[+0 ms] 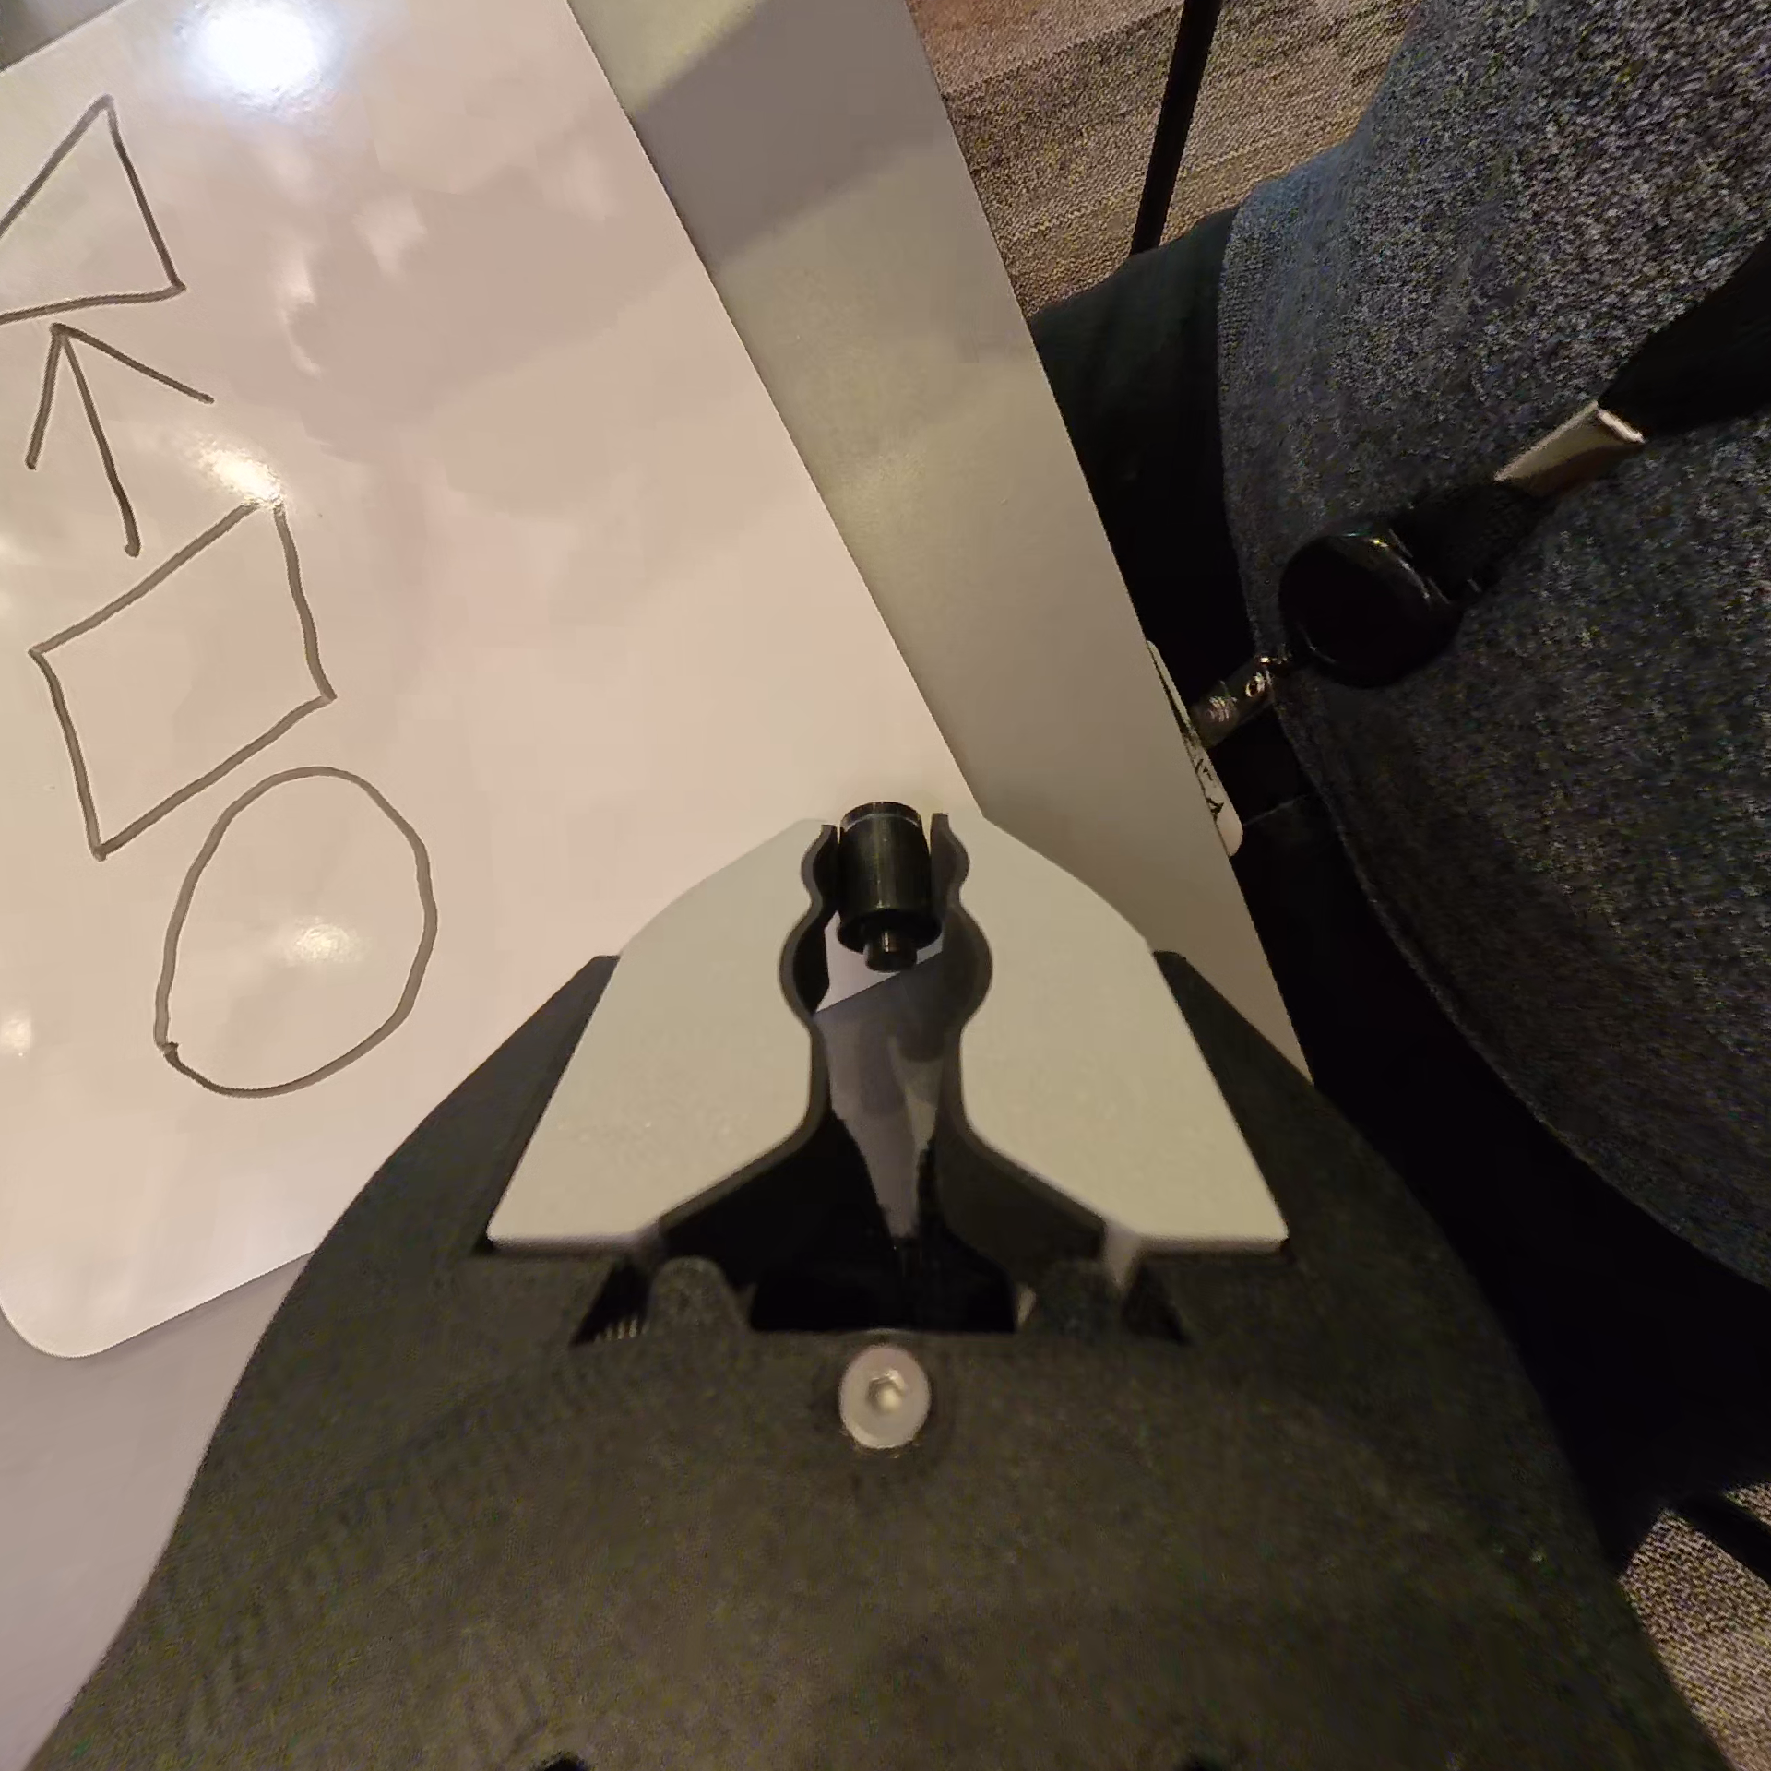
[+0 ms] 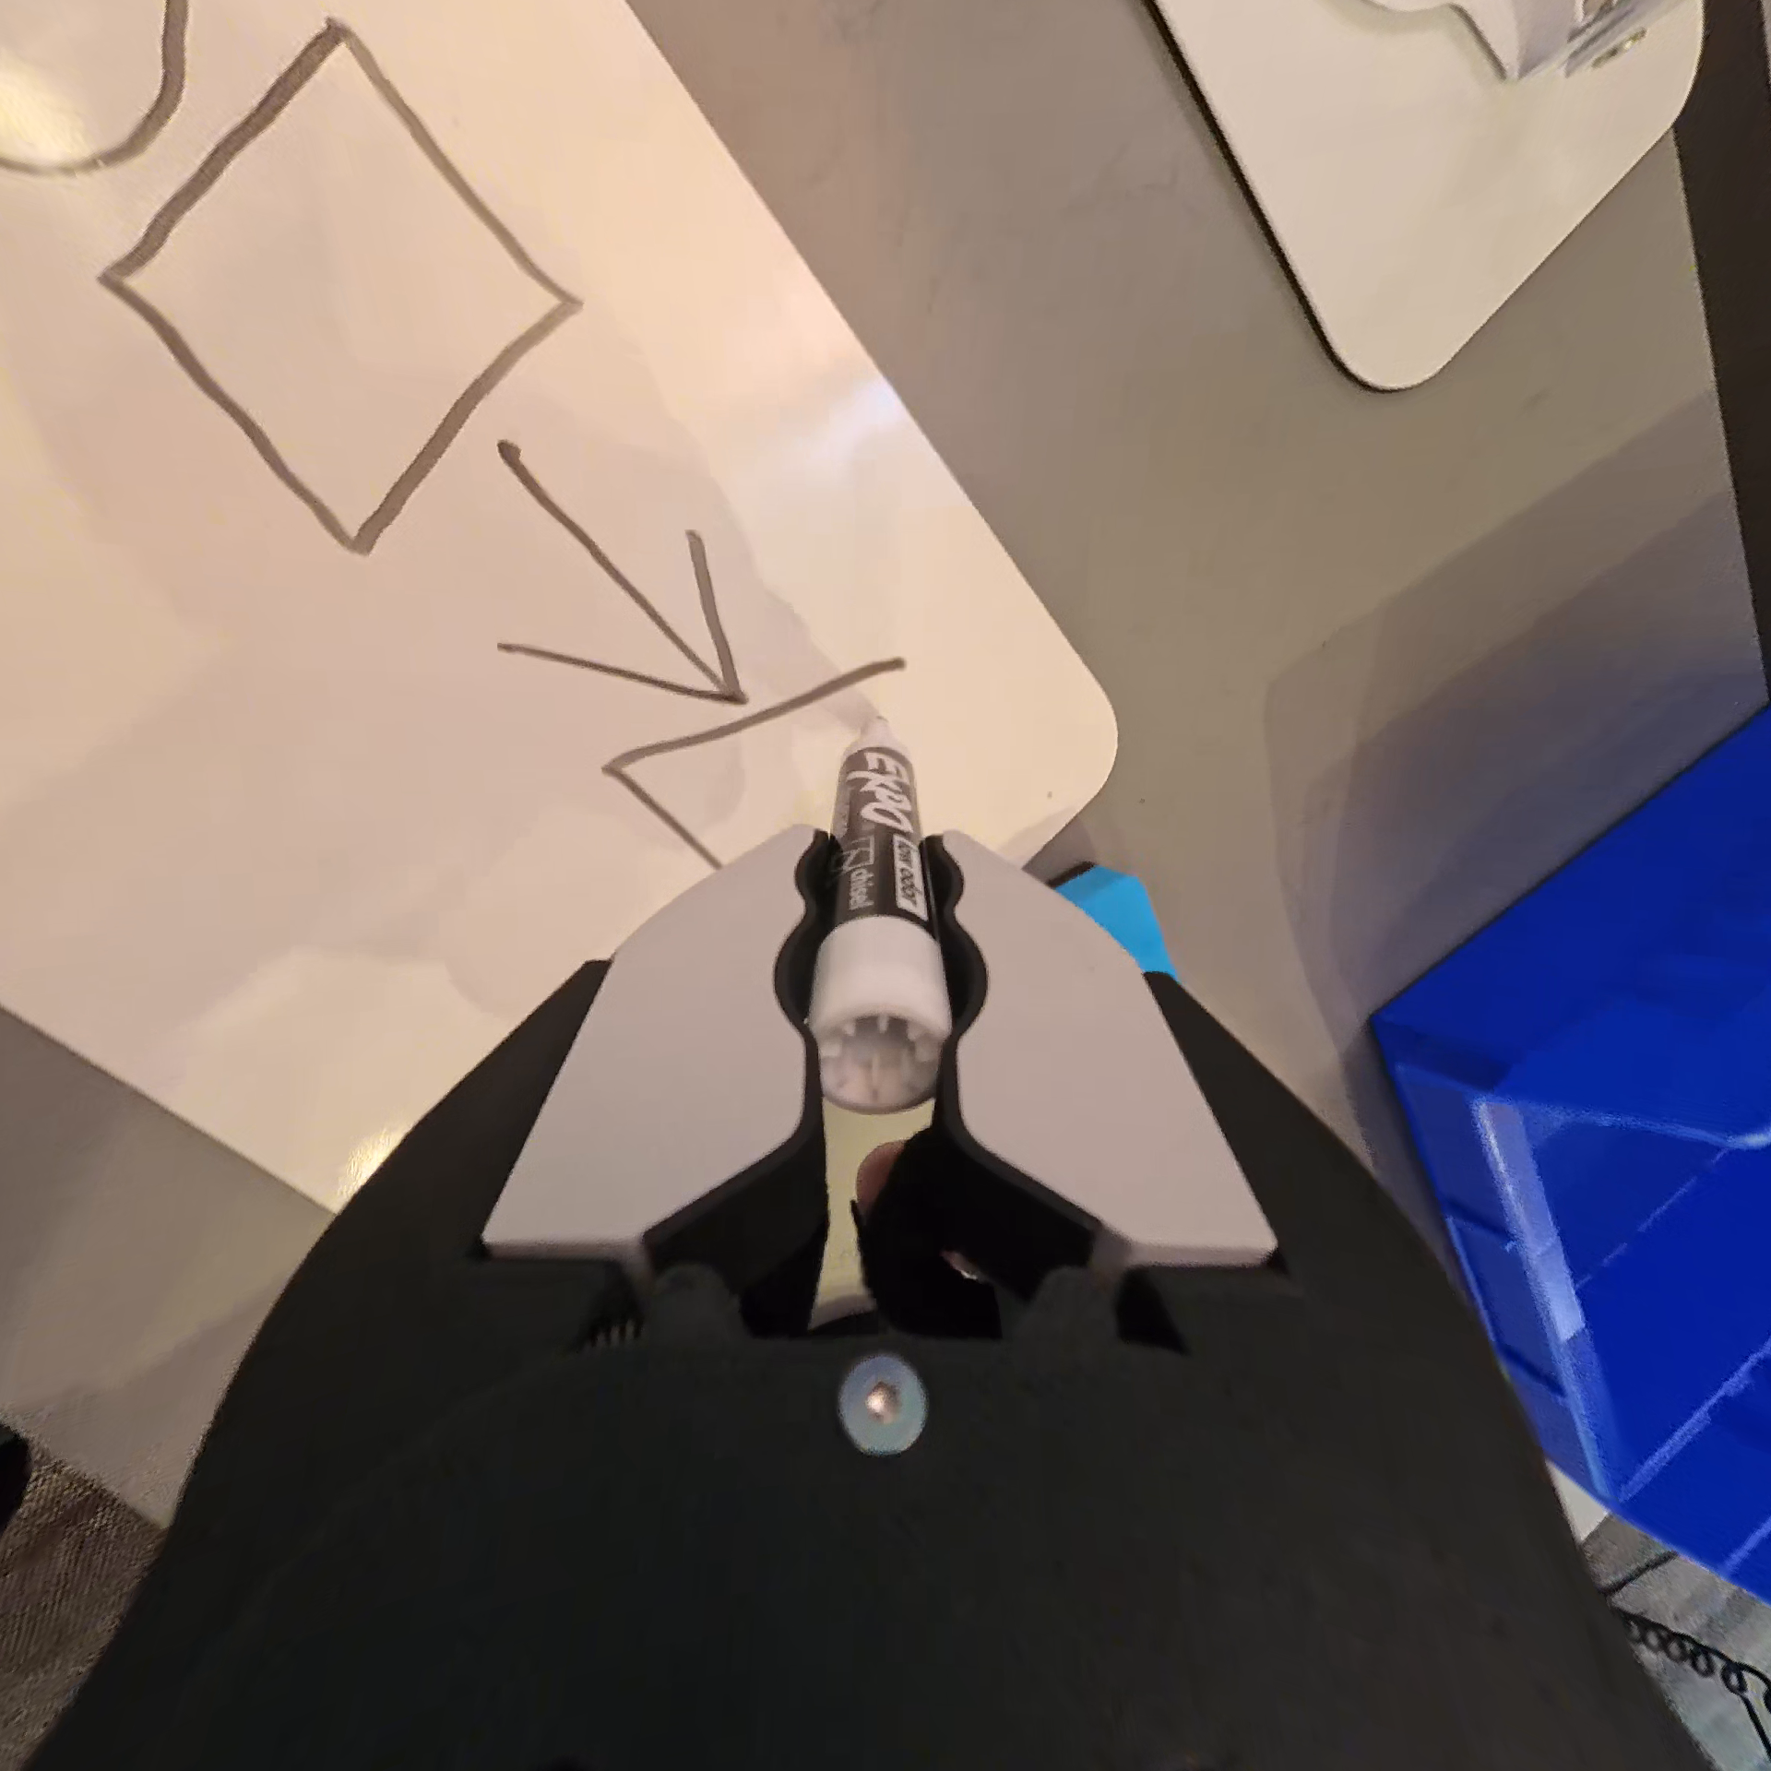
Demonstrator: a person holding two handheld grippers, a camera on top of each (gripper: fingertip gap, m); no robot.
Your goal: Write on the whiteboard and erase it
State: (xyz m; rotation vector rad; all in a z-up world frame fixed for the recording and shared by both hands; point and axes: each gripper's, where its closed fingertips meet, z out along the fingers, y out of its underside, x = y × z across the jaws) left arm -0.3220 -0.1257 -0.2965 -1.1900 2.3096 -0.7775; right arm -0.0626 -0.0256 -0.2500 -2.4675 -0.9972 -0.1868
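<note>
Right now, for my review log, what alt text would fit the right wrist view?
The right claw grips a black marker, tip at the whiteboard beside an unfinished outline. A square and an arrow are already drawn; a blue bin stands to the right on the grey table.

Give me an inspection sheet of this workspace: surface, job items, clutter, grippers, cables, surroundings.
Surface: grey table, bare around the boards.
Job's things: whiteboard lies flat, bearing a triangle, arrow, square and circle; marker tip at the board near the triangle lines.
Clutter: second white board; blue bin; light blue object, mostly hidden.
Grippers: left gripper jaws closed on a black marker cap; right gripper jaws closed on the marker.
Cables: coiled black cord, bottom corner.
Surroundings: carpet; a person's grey sweater.
</note>
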